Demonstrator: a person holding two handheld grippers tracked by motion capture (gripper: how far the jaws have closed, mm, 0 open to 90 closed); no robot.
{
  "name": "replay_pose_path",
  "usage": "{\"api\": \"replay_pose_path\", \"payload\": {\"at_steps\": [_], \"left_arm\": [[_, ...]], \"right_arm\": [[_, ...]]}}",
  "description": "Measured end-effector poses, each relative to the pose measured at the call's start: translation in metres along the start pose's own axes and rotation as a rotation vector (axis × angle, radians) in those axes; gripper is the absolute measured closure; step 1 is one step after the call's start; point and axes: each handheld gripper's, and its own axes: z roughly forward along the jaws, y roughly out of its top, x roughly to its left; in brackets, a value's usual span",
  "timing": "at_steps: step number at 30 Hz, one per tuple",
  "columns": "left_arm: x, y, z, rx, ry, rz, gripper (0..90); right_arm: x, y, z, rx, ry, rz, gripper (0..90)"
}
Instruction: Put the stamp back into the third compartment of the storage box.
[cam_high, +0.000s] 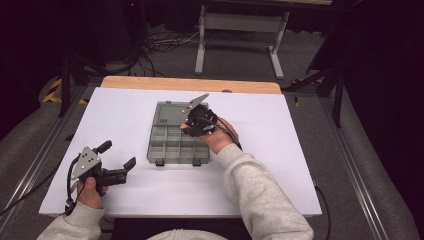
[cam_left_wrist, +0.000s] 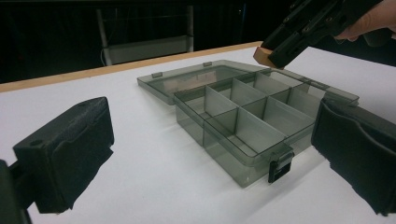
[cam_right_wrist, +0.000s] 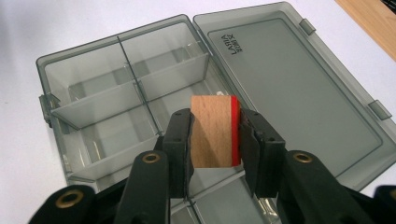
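While the right gripper (cam_right_wrist: 212, 135) squeezes a small wooden block (cam_right_wrist: 214, 130) with a red side, it holds the block in the air just above the open box (cam_high: 172, 145). Its two black jaws are shut tight on the block's two sides, one on the plain wood and one on the red side. The block stands up tall between them.

Right under the block lie the little rooms of the grey see-through box. From the right gripper view, the block hangs over the rooms close to the hinge, next to the flat open lid (cam_right_wrist: 299, 88). So the box is below the block, and going down is what would put it in. Which room it is meant for I cannot tell.

All the rooms I can see look bare. The lid lies flat on the far side of the box, and two dark clasps sit on the near side.

Over by the near left corner of the surface (cam_high: 280, 165), the left gripper (cam_high: 117, 157) waits well apart from the box. Its jaws are wide open and hold nothing. The right hand (cam_high: 217, 137) is much nearer to the box.

White covers the surface, with a strip of wood along its far edge. Behind it the room is dark, with a grey floor, some cables and the legs of a metal stand.
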Motion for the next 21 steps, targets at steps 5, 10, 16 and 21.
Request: {"api": "replay_pose_path", "payload": {"at_steps": [5,10,16,21], "left_arm": [[0.0,0.0,0.0,0.0,-0.001,-0.001,0.2],[0.0,0.0,-0.001,0.004,-0.001,0.0,0.2],[0.0,0.0,0.0,0.002,0.002,-0.001,0.2],[0.0,0.0,0.0,0.0,0.0,-0.001,0.2]], "right_arm": [[-0.002,-0.001,0.006,0.021,0.002,0.002,65.8],[-0.005,-0.003,0.013,0.04,0.005,0.008,65.7],[-0.007,-0.005,0.019,0.061,0.006,0.011,65.7],[-0.008,-0.007,0.022,0.076,0.011,0.012,65.7]]}}
